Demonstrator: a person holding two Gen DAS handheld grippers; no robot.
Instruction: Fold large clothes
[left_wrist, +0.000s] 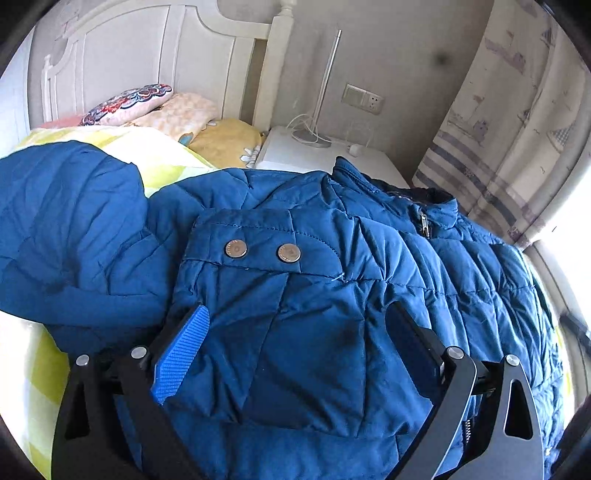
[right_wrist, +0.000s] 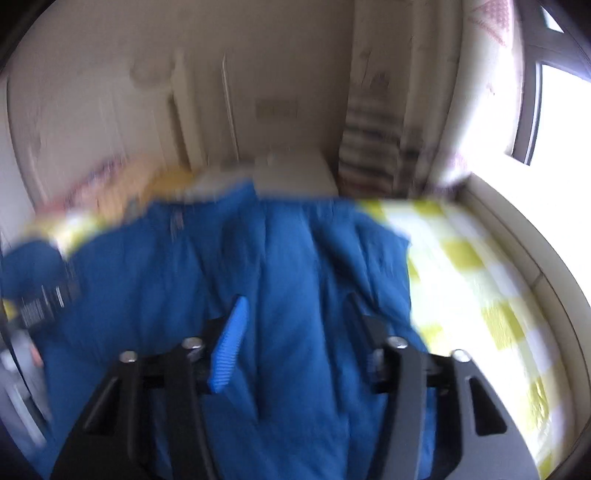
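A large blue quilted jacket (left_wrist: 424, 258) lies spread on the bed, zipper and collar toward the far right. One sleeve, its cuff carrying two metal snap buttons (left_wrist: 262, 251), is folded across the chest. My left gripper (left_wrist: 299, 314) stands open just over that sleeve, one finger on each side of it, the pads (left_wrist: 184, 350) clear of the cloth. The right wrist view is blurred. There my right gripper (right_wrist: 295, 306) is partly closed around a bunched ridge of the jacket (right_wrist: 288, 258), which fills the gap between its fingers.
The bed has a yellow-and-white checked cover (right_wrist: 480, 295) and pillows (left_wrist: 177, 114) against a white headboard (left_wrist: 147, 62). A white bedside table (left_wrist: 317, 155) with a lamp stands past the jacket. A patterned curtain (left_wrist: 509, 147) and a window (right_wrist: 561, 110) are at the right.
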